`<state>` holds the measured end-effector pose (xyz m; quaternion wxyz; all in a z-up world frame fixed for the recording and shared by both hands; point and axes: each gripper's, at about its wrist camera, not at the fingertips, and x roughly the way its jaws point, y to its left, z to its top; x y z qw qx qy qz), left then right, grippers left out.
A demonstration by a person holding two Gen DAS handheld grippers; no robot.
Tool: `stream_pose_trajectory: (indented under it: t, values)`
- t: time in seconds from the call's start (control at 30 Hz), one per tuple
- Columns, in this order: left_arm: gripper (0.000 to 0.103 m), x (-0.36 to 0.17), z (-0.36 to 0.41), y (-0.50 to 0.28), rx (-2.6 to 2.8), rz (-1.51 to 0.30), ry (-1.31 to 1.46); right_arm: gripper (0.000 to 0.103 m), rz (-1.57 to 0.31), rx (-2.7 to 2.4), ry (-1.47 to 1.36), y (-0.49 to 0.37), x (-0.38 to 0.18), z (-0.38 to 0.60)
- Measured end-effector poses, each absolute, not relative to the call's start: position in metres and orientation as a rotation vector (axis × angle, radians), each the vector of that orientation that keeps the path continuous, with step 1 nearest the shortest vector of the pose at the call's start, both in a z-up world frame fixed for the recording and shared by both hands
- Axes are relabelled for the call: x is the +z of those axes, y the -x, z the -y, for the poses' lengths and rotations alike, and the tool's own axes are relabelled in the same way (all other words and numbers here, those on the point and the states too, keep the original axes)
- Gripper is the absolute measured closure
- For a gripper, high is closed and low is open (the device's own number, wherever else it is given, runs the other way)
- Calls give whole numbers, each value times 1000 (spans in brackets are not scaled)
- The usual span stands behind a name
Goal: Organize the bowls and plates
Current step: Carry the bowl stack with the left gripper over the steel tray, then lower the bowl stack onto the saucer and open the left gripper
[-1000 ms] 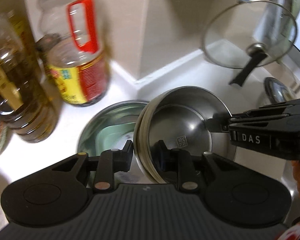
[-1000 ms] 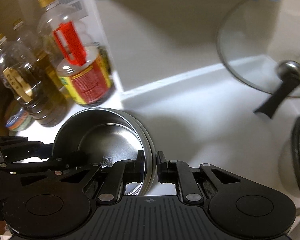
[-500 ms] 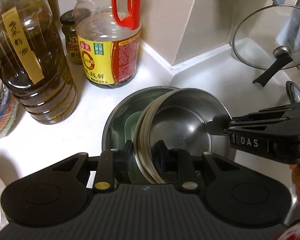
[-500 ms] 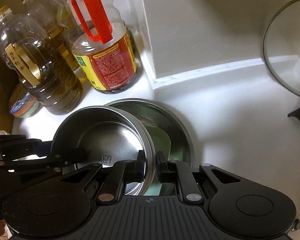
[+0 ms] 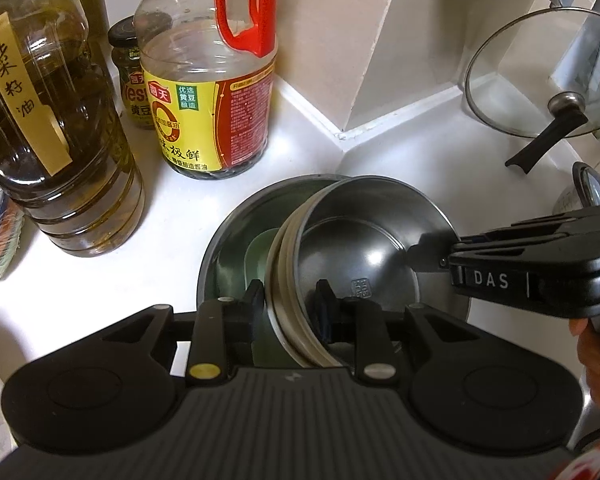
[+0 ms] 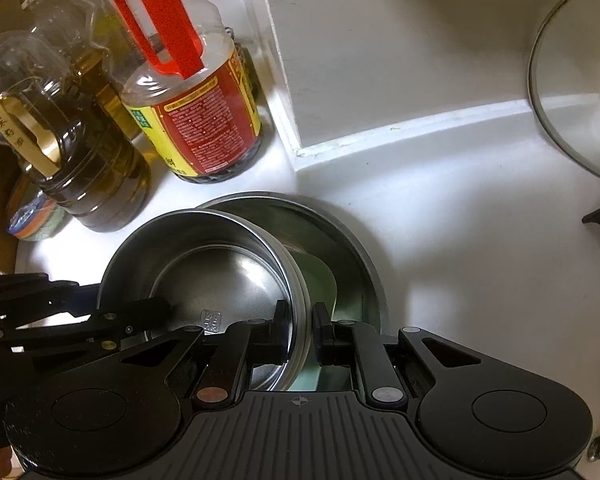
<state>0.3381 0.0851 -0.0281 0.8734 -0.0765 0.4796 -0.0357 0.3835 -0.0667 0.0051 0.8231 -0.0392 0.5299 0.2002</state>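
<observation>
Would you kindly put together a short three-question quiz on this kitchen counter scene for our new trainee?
1. True or false: the left gripper and the right gripper both clamp the rim of the stack of steel bowls.
2. What lies directly beneath that stack? A) a cutting board B) a larger steel bowl C) a folded towel
3. What colour is the handle of the soy sauce bottle?

Key: 1. True, each pair of jaws closes on an opposite side of the rim. 2. B. 3. Red.
</observation>
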Motion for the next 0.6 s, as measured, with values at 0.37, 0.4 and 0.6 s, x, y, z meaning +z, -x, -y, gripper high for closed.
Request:
stream_pose_trajectory:
  t: [0.37,0.4,0.6]
  values:
    - [69,-33,-81,-339,-87,-997,169,89,-1107,407,37,-380,4,71]
    - [69,-32,-81,-339,-86,-996,170,88,-1107,404,29,-379,4,72]
    - [69,-32,-82,-341,-91,-993,174,87,-1099,393,31,-372,4,71]
